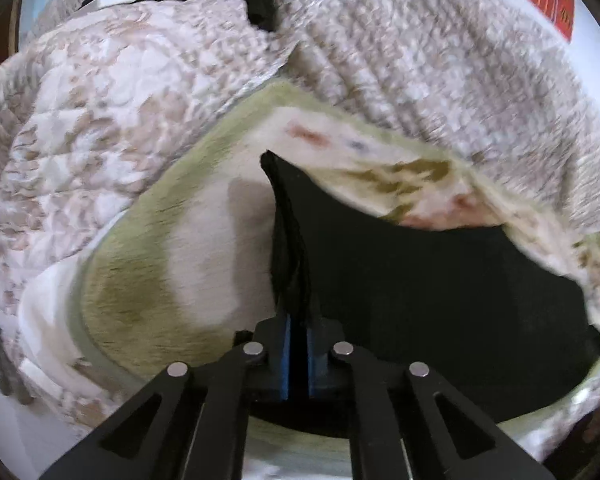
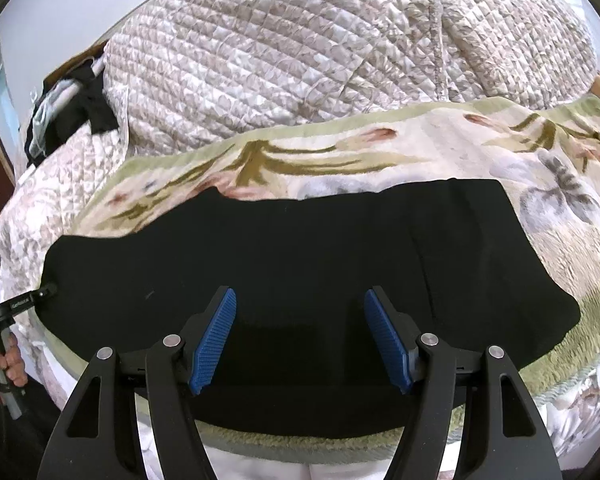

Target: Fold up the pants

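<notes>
My black pants (image 2: 300, 264) lie long-axis left to right across mid-frame; my left gripper (image 1: 299, 336) pinches their lifted edge; my right gripper (image 2: 300, 336) hovers spread apart.

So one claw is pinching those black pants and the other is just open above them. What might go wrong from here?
The left gripper is shut on only a thin ridge of the black pants, so the cloth may slip out when pulled. The right gripper hangs open over the pants holding nothing, so a one-sided lift might drag the pants crooked. The floral blanket underneath looks soft and loose; it may bunch up or get pinched along with the pants.
</notes>
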`<state>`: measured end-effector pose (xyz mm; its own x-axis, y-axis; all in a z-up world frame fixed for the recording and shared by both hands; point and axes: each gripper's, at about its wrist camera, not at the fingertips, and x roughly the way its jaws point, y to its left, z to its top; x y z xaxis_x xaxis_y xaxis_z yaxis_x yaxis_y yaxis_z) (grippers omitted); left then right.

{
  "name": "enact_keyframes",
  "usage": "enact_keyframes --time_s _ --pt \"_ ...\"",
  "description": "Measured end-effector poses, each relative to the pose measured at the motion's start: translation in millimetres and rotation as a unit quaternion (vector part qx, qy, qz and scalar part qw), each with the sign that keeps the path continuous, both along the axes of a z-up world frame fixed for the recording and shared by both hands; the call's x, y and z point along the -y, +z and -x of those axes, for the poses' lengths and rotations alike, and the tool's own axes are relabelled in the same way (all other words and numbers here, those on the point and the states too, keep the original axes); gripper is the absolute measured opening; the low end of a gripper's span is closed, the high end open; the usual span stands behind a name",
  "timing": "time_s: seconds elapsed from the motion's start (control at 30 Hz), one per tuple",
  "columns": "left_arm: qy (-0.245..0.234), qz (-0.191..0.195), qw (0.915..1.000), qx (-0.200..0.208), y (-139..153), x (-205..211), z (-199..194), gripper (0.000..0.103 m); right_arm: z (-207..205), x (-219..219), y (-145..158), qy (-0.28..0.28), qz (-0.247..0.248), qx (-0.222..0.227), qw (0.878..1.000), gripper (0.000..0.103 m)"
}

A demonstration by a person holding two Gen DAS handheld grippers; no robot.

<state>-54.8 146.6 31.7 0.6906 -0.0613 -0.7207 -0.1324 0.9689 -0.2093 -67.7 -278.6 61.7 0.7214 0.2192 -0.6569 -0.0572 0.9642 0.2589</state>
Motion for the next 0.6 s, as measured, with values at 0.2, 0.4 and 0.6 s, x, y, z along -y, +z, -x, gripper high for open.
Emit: enact_keyframes --time_s 0.2,0.4,0.6 --pt "-0.074 0.062 0.9948 0.031 35 50 -3 0.006 3 12 10 -0.011 -0.033 0.015 0.999 0.067" --pt "-0.172 0.099 0.9797 0.029 46 140 -23 0.006 8 20 16 -0.011 -0.045 0.030 0.998 0.067" --pt "-0.242 0.109 0.9640 -0.020 12 217 -38 0.006 9 39 8 -0.034 -0.070 0.009 0.997 0.067"
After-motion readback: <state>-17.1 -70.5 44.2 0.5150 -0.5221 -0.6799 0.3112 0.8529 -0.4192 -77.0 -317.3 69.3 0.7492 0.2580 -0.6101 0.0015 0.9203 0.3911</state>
